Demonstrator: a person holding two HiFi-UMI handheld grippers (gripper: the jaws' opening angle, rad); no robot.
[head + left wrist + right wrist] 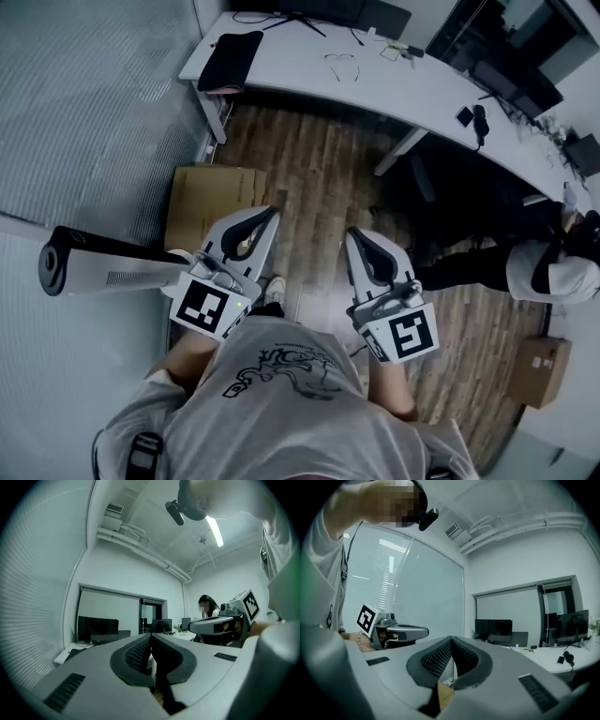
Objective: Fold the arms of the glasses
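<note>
Two hand-held grippers here, one per hand. The left hand-held gripper (271, 216) and the right hand-held gripper (357, 235) both point out level over the wooden floor (319, 178), side by side with a gap between them. Each carries one marker cube, so two in all: one on the left (206, 307), one on the right (410, 336). In each gripper's own view the dark pads meet at the tips. Both are closed with nothing between the jaws.

The glasses (342, 67) are nowhere near them. I count one pair, lying on the long white counter (281, 66) at the far side of the room, well apart from both grippers. It's too small to tell how the arms sit. On the same counter there's one flat black pad (232, 58) toward the left end, plus a couple of small dark bits (473, 118) further right.

There are two cardboard boxes on the floor: one (211, 202) just ahead of the left gripper, one (536, 367) off to the right. One white-and-black cylinder (94, 267) lies at the left. There's also one other person (553, 267), at the right edge.
</note>
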